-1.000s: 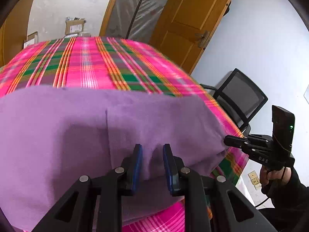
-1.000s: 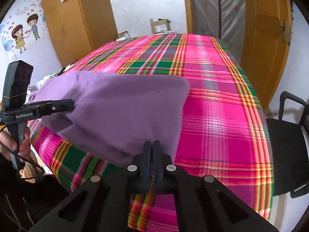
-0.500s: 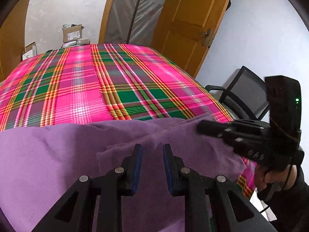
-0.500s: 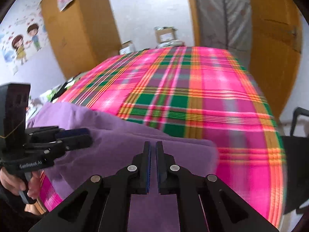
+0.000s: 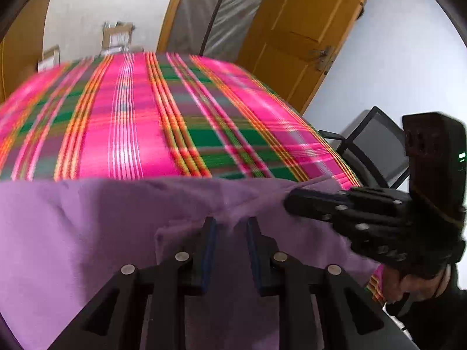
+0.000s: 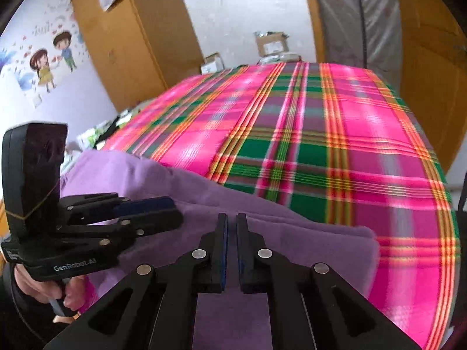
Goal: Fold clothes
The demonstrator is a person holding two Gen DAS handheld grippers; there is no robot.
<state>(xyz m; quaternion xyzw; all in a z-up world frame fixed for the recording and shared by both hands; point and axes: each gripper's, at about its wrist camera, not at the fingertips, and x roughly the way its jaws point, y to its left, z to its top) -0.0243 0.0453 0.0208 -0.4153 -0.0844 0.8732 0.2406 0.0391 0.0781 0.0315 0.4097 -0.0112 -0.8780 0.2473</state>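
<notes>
Currently, by part:
left claw (image 5: 229,224): jaws part open over purple cloth (image 5: 87,227), no grip visible
right claw (image 6: 230,223): narrow gap (nothing pinched), above same cloth
surface: cloth lies on plaid tabletop (image 6: 335,145), near edge
room: wooden door (image 5: 306,29), black chair (image 5: 376,143), cardboard boxes (image 6: 271,43)

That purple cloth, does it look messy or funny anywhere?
A little. The purple cloth lies bunched at the near edge of the plaid tablecloth, layers stacked unevenly, with ridges and wrinkles near the right gripper. Nothing looks torn or spilled. It just looks like a fold that is not finished.
</notes>
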